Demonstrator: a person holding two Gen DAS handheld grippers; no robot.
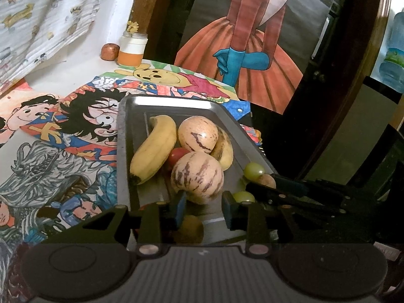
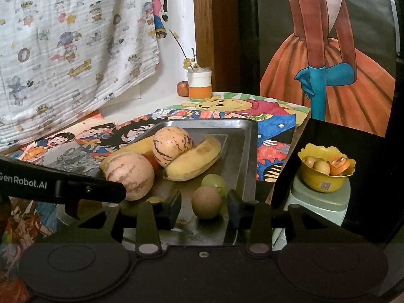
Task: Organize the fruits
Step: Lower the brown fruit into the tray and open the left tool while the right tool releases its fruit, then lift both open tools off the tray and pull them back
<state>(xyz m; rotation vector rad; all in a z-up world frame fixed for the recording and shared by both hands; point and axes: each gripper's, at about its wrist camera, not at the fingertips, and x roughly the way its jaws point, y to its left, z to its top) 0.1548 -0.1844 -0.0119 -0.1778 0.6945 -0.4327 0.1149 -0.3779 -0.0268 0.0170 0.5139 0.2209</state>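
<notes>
- Reaching my right claw [image 2: 204,208], spread wide, around the small brown fruit [image 2: 206,202] at 6 o'clock on the tray [image 2: 248,151].
- It looks light and soft; I'd pinch its middle gently.
- My left claw [image 1: 204,210] is spread too, empty.

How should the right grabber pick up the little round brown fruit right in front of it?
Grip the small brown fruit across its widest middle, coming straight in from the near tray edge. It is round, so any width fits, and it already sits between the open right gripper fingers. A green grape touches its far side, so stop short.
</notes>
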